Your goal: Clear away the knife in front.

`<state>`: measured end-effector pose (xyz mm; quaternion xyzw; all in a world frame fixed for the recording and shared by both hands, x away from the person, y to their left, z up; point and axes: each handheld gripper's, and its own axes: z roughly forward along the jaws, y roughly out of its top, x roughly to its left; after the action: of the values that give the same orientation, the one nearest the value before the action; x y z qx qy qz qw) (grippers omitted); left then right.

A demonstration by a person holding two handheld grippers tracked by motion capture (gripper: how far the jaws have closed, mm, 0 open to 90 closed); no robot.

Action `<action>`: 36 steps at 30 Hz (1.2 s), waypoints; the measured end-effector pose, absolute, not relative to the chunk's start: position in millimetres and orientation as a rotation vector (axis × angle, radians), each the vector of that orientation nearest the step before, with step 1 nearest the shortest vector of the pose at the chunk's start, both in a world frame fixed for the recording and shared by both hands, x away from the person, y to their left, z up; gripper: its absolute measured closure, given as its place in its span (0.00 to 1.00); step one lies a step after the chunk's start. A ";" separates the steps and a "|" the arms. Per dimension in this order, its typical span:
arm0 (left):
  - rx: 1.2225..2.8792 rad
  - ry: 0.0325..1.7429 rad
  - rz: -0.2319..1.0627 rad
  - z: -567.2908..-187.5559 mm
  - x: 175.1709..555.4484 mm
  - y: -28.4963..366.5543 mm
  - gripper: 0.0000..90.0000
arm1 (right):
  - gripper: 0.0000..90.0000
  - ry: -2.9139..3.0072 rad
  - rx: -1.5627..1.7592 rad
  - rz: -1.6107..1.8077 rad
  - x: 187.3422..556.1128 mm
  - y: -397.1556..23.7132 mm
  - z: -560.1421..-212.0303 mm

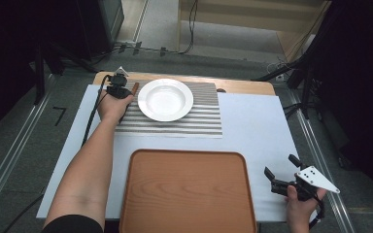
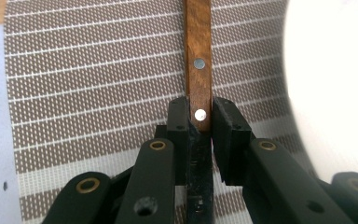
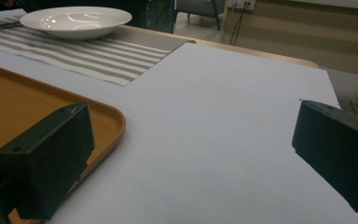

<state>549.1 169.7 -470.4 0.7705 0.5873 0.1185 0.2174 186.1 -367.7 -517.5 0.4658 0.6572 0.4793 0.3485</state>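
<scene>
A wooden utensil handle (image 2: 198, 46) with two metal rivets lies on a brown-and-white striped placemat (image 2: 98, 70), just left of a white deep plate (image 1: 165, 99). My left gripper (image 2: 199, 114) is shut on the near end of this handle, with a pad pressed against each side. From above, the left gripper (image 1: 118, 87) sits at the placemat's far left corner, and the handle (image 1: 134, 88) sticks out beyond it. The utensil's working end is hidden. My right gripper (image 1: 279, 165) rests at the table's near right, open, with nothing between its jaws (image 3: 191, 154).
A large wooden tray (image 1: 187, 194) with a raised rim lies at the table's near middle, and its corner (image 3: 102, 112) is close to my right gripper. A white sheet (image 1: 252, 126) covers the table. Stands and cables are on the floor beyond the far edge.
</scene>
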 end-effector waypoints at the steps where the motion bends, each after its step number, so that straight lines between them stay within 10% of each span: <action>1: 2.131 1.627 0.325 -468.2 547.7 170.4 0.86 | 0.00 1.703 1.208 1.244 186.0 -367.7 -517.5; 36: 2.129 1.427 0.304 -433.1 442.5 177.0 0.86 | 0.00 1.710 1.191 1.249 185.0 -366.9 -517.0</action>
<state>442.5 177.0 -433.1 0.7926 0.5314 0.1132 0.2766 185.0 -366.9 -517.0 0.4595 0.6597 0.4819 0.3486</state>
